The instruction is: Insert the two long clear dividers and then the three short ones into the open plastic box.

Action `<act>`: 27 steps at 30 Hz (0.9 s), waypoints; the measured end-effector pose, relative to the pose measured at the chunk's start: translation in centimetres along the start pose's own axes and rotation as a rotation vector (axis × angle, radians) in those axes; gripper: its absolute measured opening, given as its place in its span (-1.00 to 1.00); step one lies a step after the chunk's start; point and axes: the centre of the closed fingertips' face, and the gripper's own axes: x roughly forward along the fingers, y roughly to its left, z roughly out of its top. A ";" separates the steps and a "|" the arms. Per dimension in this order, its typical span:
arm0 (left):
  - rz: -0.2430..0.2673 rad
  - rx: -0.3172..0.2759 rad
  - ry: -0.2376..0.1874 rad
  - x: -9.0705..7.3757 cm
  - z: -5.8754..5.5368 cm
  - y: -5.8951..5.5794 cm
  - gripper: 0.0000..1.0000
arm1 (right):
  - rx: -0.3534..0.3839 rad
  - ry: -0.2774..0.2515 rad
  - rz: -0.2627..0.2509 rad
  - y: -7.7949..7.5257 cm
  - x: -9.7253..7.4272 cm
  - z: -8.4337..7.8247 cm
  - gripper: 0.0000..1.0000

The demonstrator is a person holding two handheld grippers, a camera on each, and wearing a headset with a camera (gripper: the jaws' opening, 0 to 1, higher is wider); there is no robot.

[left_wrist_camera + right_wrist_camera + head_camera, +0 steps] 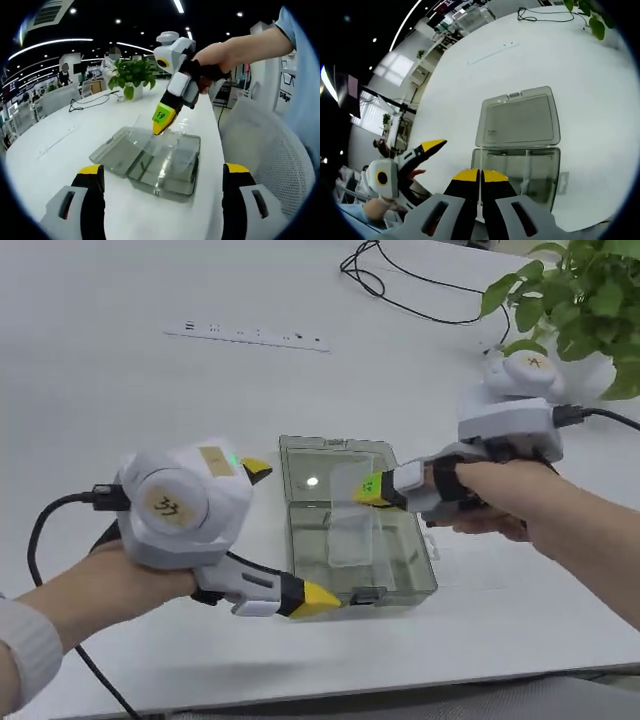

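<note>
Left gripper: being held wide open, just before the plastic box.
Plastic box: smoky-clear, being left lid-open on the white table.
Clear divider: being pinched over the plastic box by the right gripper, jaws closed.
Tip label: "63" is being shown.

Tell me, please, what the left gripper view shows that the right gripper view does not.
Left gripper view: the right gripper from outside, gripping a clear divider over the open plastic box, and the left's own jaws wide apart. Right gripper view: the left gripper from outside, beside that box, and the right's own jaws pressed together. Both: the box, its lid laid back, the white table and the potted plant.
</note>
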 end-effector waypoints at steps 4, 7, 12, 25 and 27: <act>-0.008 0.029 0.028 -0.1 -1.1 0.2 1.00 | 0.033 0.087 -0.070 -0.3 0.5 -0.7 -0.98; -0.009 0.035 0.031 -0.2 -1.6 0.2 1.00 | 0.026 0.125 -0.125 -0.8 1.1 -0.6 -0.98; 0.007 0.007 0.019 -0.7 -2.3 0.7 1.00 | 0.044 0.174 -0.184 -0.5 1.9 -1.6 -0.98; 0.021 -0.028 -0.018 -1.1 -2.8 0.3 1.00 | 0.096 0.204 -0.252 -1.7 2.3 -2.4 -0.98; 0.018 -0.033 -0.020 -1.0 -2.9 0.2 0.99 | 0.104 0.215 -0.255 -1.9 2.3 -2.6 -0.98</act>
